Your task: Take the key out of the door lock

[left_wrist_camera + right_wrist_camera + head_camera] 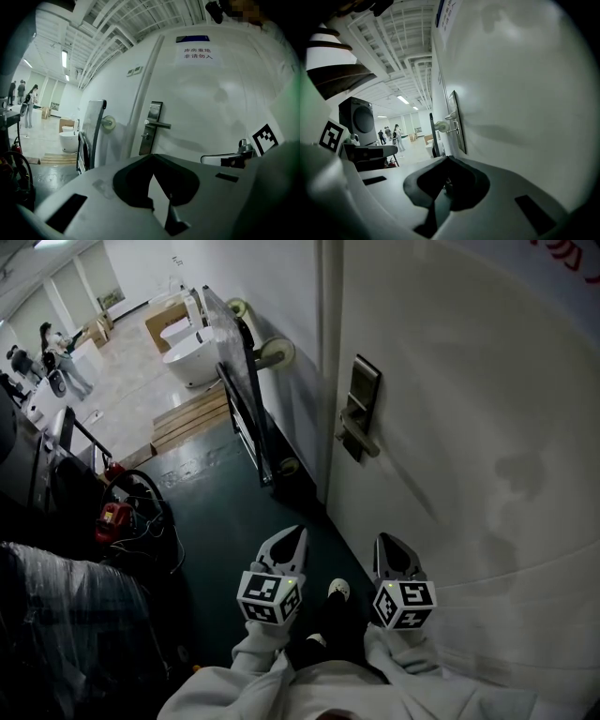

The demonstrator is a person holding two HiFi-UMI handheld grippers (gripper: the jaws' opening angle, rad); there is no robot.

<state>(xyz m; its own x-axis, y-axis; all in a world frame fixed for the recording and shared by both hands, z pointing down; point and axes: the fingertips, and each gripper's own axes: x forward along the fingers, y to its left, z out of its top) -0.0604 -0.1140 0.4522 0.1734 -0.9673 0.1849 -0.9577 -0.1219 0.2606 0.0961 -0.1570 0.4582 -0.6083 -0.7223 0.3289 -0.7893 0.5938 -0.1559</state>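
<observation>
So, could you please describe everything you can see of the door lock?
The door lock is a tall, dark metallic plate mounted upright on the white door, beside its edge. A silver lever sticks out level across it, with a small stub beneath, too small to identify. Nothing touches it.

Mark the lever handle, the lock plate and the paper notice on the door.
lever handle (159, 124), left gripper view, middle of the bar.
lock plate (364, 385), head view, upper face.
paper notice (197, 53), left gripper view, centre of the sheet.

bare green floor (225, 512) toward the door lock (361, 409), leaning panel (242, 381) at left
</observation>
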